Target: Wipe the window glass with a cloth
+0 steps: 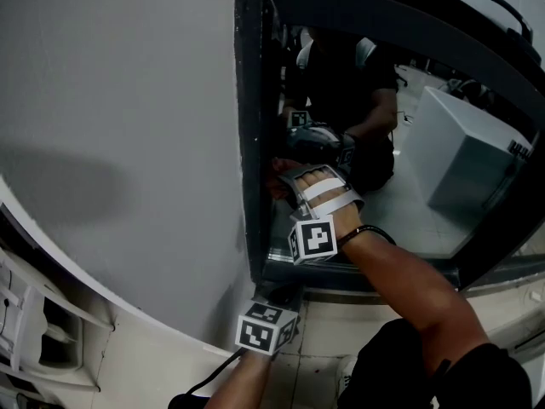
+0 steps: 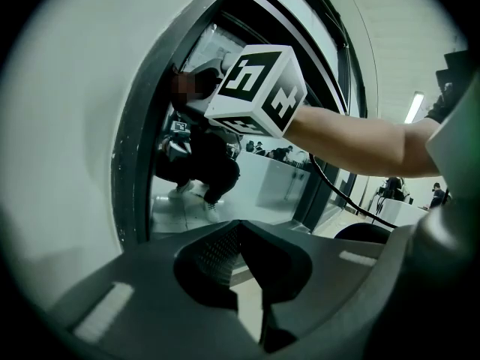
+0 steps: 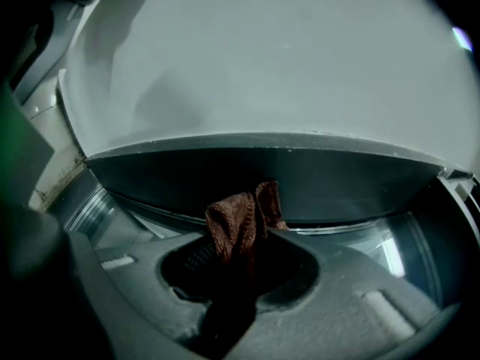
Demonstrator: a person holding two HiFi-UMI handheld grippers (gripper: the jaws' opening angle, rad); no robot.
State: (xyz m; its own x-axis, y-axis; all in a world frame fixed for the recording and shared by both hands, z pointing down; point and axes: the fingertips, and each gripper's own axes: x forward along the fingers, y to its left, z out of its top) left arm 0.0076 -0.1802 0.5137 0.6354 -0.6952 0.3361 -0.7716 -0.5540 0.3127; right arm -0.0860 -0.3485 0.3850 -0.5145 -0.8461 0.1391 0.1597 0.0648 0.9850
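Observation:
The window glass [image 1: 400, 220] sits in a dark frame [image 1: 249, 143] and mirrors a crouching person. My right gripper [image 1: 288, 180] is pressed to the glass close to the frame's left upright, shut on a brown cloth [image 3: 238, 220] that bunches out between its jaws. In the right gripper view the dark frame bar [image 3: 300, 178] crosses just beyond the cloth. My left gripper [image 1: 285, 296] hangs lower, under the window's bottom left corner, its jaws together with nothing in them [image 2: 259, 295]. The left gripper view looks up at the right gripper's marker cube [image 2: 255, 88] and the glass [image 2: 225, 197].
A plain grey wall [image 1: 119, 100] fills the left. A white curved ledge [image 1: 128, 313] runs below it, with a slotted white unit [image 1: 34, 331] at the lower left. A black cable [image 2: 337, 193] hangs from the right arm. A grey box [image 1: 464, 160] shows in the glass.

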